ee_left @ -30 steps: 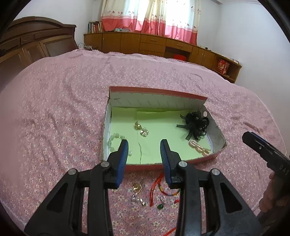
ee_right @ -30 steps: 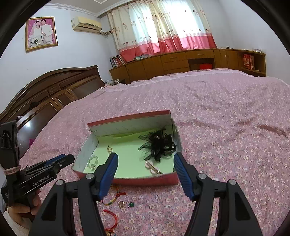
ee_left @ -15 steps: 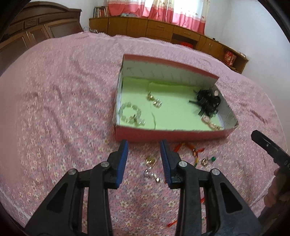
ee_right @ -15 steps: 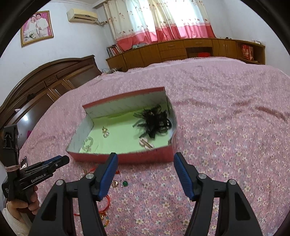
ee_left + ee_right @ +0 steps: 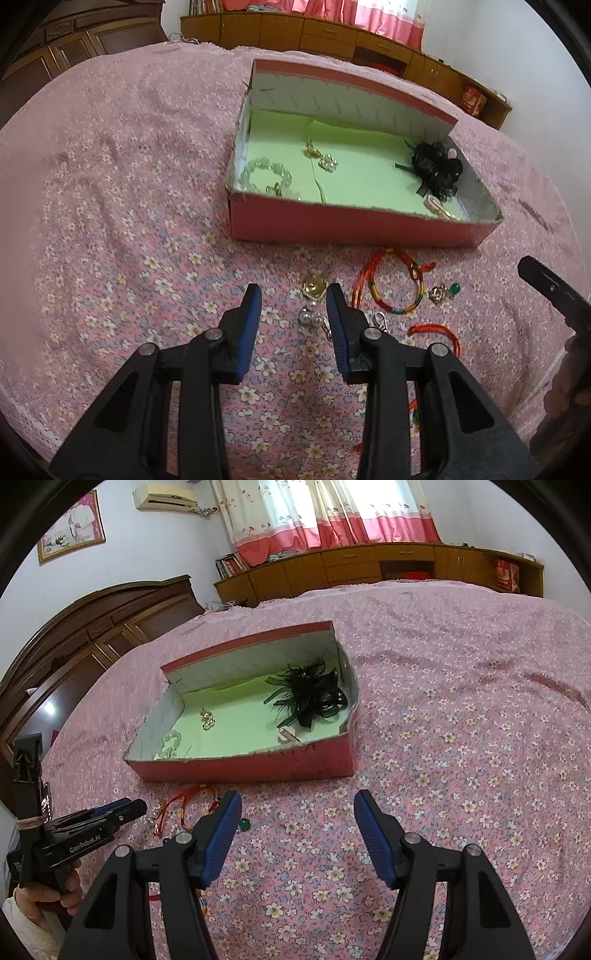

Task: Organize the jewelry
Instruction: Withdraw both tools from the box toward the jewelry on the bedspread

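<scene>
From my left wrist camera, my left gripper (image 5: 293, 295) points down at a bed covered in a pink floral bedspread (image 5: 122, 229). Its blue-padded jaws stand partly apart with nothing pinched between them. Just past the tips lies a gold pendant (image 5: 314, 288), and between the jaws on the cloth sits a small pearl earring (image 5: 309, 316). To the right of these lie a multicoloured woven bracelet (image 5: 393, 288), a red cord (image 5: 441, 331) and a small green-stone earring (image 5: 445, 292). Farther off is an open red box (image 5: 351, 223) with a pale green floor. It holds a clear bead bracelet (image 5: 267, 177) at its left, two small gold earrings (image 5: 321, 157) in the middle, and a black lace bow (image 5: 436, 170) at its right. My right gripper (image 5: 554, 291) enters at the right edge.

From my right wrist camera, my right gripper (image 5: 295, 808) hovers over bare bedspread in front of the box (image 5: 258, 766), its jaws spread wide and holding nothing. The black bow (image 5: 314, 698) fills the box's right end. At the left, my left hand (image 5: 48, 897) holds the other gripper (image 5: 125, 810) near the loose bracelets (image 5: 184, 808), and a green stone (image 5: 244, 824) lies beside my left finger.
</scene>
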Motion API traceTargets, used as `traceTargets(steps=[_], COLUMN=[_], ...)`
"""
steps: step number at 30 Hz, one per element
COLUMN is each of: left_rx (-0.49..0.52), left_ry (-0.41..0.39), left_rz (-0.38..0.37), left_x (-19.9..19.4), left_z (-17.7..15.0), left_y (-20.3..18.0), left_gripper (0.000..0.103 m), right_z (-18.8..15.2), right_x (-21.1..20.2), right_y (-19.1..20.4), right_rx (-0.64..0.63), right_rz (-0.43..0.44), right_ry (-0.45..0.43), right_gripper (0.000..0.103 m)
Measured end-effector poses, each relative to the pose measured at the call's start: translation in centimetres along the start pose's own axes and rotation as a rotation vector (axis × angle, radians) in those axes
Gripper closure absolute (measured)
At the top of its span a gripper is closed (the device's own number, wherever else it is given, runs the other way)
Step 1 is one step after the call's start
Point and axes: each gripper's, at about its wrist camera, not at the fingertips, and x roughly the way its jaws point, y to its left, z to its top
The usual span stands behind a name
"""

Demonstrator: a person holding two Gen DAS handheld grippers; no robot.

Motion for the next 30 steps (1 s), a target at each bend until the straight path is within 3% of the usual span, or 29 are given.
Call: traceTargets(steps=[10, 19, 24, 30], left_rx=[0.019, 0.068, 0.082, 0.051], left_ry=[0.03, -0.004, -0.018, -0.035], left_rz=[0.001, 0.005, -0.005, -0.045], left_x=[1.4, 2.5, 3.2, 2.9], left_z=[-1.0, -0.8, -0.6, -0.4], left_y=[-0.5, -1.3, -1.6, -1.1], left_gripper=[0.076, 0.077, 0.095, 0.095], right_z=[-0.5, -0.9, -1.1, -1.2], right_x=[0.6, 1.2, 1.4, 1.8], right_y=[-0.1, -0.1, -0.1, 0.2], right_rx=[0.001, 0.003, 0.001, -0.003], right_rz=[0.01, 0.02, 0.023, 0.026], right_ry=[0.021, 0.043, 0.049, 0.064], right_gripper=[0.037, 0.037, 0.037, 0.039])
